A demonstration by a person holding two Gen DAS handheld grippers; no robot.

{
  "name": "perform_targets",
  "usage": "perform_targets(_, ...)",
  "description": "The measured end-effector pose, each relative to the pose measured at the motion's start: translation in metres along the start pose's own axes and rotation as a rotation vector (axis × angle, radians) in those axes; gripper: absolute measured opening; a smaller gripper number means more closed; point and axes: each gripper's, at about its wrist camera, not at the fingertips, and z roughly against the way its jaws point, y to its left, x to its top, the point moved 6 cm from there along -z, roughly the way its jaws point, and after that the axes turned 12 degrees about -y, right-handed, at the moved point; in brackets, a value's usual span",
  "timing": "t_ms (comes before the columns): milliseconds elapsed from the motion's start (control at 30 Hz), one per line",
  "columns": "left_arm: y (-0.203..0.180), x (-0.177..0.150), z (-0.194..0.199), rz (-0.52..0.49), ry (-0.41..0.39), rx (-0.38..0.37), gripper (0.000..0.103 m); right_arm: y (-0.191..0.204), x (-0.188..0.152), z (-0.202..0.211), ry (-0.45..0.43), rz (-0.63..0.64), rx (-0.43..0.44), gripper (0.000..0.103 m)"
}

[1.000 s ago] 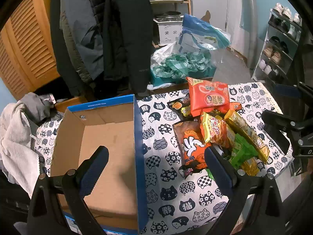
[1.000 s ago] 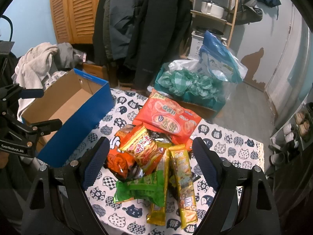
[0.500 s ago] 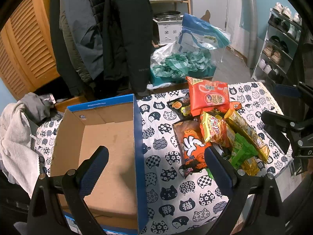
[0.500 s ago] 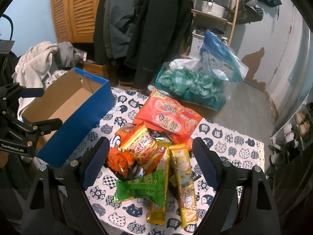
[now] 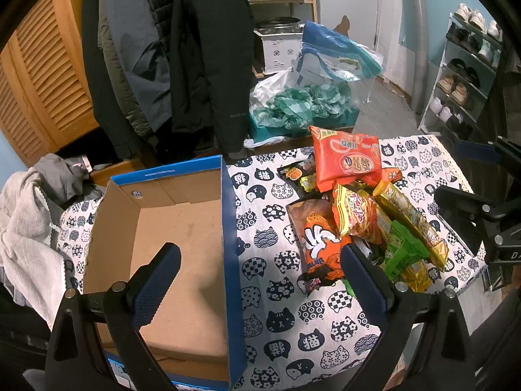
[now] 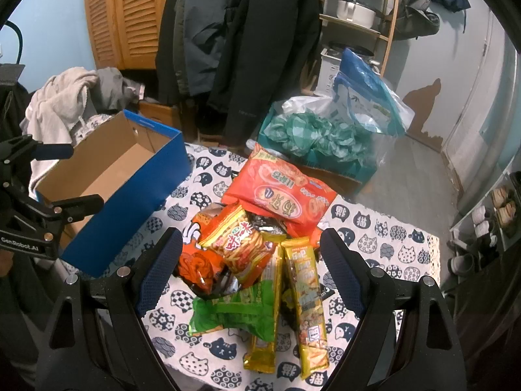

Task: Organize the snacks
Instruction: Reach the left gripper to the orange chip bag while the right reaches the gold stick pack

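— Counted? One box point(image 5: 182, 260), empty, at 9 o'clock; seven or so snacks point(image 6: 260, 244) heaped at 3, near the cloth point(image 5: 286, 325) edge.
— Tongs? Left gripper point(image 5: 257, 280), right gripper point(image 6: 247, 267): gaping wide, gripping nothing. Bare cloth between box and heap.

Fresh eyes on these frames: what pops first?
The bright heap of snack packets on the cat-print tablecloth, topped at its far end by a big orange-red bag. Left of the heap stands the blue cardboard box, open and with nothing inside. Both claws are open and hold nothing: the left claw over the box edge, the right claw over the heap.
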Motion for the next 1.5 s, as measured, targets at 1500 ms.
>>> perform_targets(1500,-0.067,-0.049,-0.123,0.035,0.361,-0.128,0.1,-0.105,-0.121,-0.08,0.374,-0.14,-0.087,0.085)
